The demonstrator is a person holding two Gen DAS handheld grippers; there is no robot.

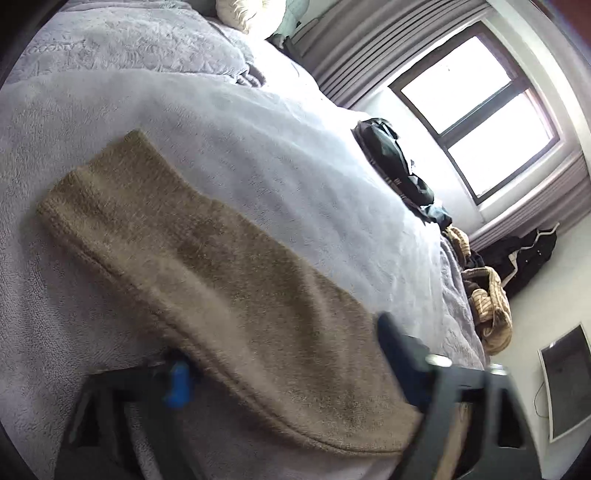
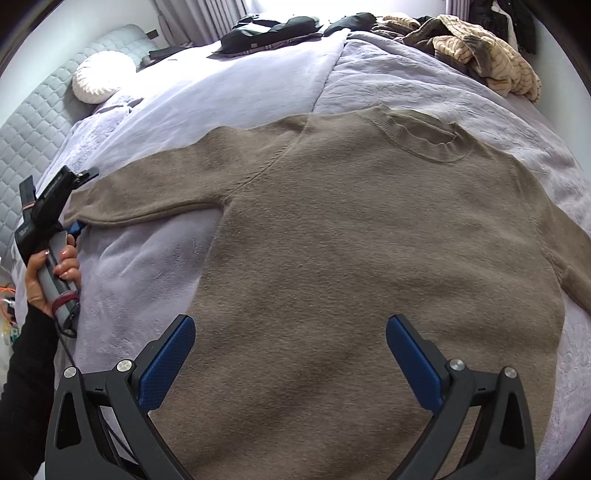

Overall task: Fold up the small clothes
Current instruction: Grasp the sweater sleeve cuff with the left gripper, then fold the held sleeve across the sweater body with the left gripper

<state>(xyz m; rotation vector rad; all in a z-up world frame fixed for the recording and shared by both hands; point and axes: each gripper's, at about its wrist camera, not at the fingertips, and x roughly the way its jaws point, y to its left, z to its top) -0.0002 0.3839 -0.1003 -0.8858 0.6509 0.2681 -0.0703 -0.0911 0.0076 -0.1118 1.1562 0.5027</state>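
Note:
A tan fuzzy sweater point(image 2: 369, 229) lies flat, front up, on the lilac bed cover, neck toward the far side. My right gripper point(image 2: 290, 354) is open and empty, hovering over the sweater's lower body. My left gripper point(image 2: 75, 225) sits at the cuff end of the sweater's left sleeve point(image 2: 147, 192). In the left wrist view the sleeve point(image 1: 221, 273) runs between the two fingers point(image 1: 177, 384) of my left gripper point(image 1: 288, 373), one under it and one over it; I cannot tell if they pinch it.
The bed cover point(image 2: 155, 273) is lilac fleece. Dark clothes point(image 2: 273, 27) and a striped beige pile point(image 2: 491, 55) lie at the far edge. A round white cushion point(image 2: 101, 75) sits by the quilted headboard point(image 2: 33, 122). A window point(image 1: 476, 110) stands beyond the bed.

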